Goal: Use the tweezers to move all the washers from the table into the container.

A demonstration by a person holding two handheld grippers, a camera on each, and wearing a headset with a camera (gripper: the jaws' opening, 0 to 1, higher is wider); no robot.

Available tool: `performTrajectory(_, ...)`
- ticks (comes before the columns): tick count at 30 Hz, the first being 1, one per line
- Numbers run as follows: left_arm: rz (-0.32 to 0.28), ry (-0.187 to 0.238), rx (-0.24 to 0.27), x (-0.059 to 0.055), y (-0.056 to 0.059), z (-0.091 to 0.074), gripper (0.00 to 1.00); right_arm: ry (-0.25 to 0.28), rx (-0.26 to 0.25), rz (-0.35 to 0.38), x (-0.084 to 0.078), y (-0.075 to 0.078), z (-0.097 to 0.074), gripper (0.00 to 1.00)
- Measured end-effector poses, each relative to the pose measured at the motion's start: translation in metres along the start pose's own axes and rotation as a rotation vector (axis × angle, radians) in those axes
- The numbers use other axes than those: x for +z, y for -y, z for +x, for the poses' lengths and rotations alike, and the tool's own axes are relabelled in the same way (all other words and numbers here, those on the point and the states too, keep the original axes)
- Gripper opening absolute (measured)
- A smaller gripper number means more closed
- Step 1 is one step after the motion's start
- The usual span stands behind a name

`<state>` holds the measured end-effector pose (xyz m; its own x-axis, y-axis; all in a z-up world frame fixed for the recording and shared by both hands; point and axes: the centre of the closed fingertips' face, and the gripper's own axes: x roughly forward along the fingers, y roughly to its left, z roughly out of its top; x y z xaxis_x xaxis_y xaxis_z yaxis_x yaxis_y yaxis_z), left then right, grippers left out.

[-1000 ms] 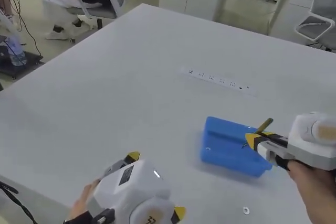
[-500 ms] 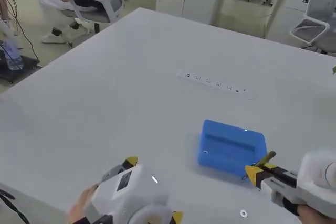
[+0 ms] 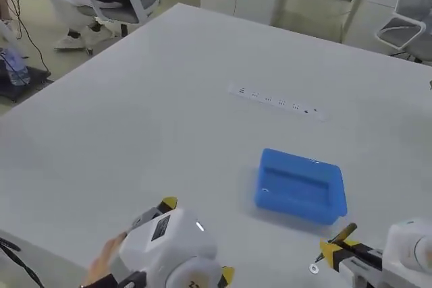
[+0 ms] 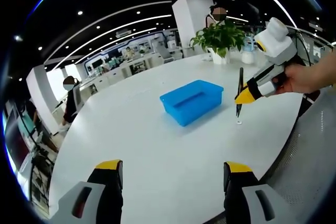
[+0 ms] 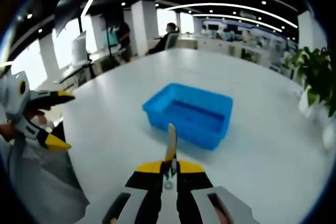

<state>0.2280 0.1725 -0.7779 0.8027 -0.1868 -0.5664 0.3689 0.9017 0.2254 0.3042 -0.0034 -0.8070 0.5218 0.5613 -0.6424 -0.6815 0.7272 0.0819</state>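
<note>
A second ago the right claw (image 3: 332, 254) hung over the right side of the container (image 3: 300, 185). Half a second ago it was at the near rim. Now it has drawn back off the container toward us and come down over the bare counter (image 3: 169, 99). It is clamped on the tweezers (image 5: 170, 142), gripping them by the handle end with the tips pointing down.

In the left gripper view those tips hang right over the washer (image 3: 314, 268), which lies flat on the counter just in front of the container's near right corner. We see a sliver of counter between tips and washer, so we judge it not yet pinched. We cannot tell how far apart the tips are.

The container sits as it did in relation to the power strip (image 3: 277, 102); the slight shift in the picture is our own head moving. The left claw (image 4: 174, 167) has not stirred. It is wide open, holds nothing, and waits low at the near edge of the counter.

We read this as the turn from a drop at the container to the next pickup. What lies inside the container is too small for us to make out. This washer is the one we can find on the counter.
</note>
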Motion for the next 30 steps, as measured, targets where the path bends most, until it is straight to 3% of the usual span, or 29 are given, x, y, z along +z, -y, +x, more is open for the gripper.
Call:
performTrajectory(8, 0.003, -0.006, 0.003, -0.001, 0.0, 0.0, 0.79, -0.037, -0.002, 0.005, -0.013, 0.005, 0.007, 0.06)
performTrajectory(19, 0.005, -0.007, 0.007, -0.001, -0.001, 0.0, 0.79, -0.01, -0.015, 0.039, -0.015, 0.005, 0.003, 0.05)
performTrajectory(25, 0.004, -0.005, 0.006, -0.001, -0.001, 0.0, 0.79, -0.008, -0.032, -0.011, -0.019, 0.002, 0.002, 0.05)
performTrajectory(30, 0.0, -0.003, 0.007, -0.001, -0.001, 0.0, 0.78, -0.014, -0.037, 0.03, -0.017, 0.006, 0.002, 0.05)
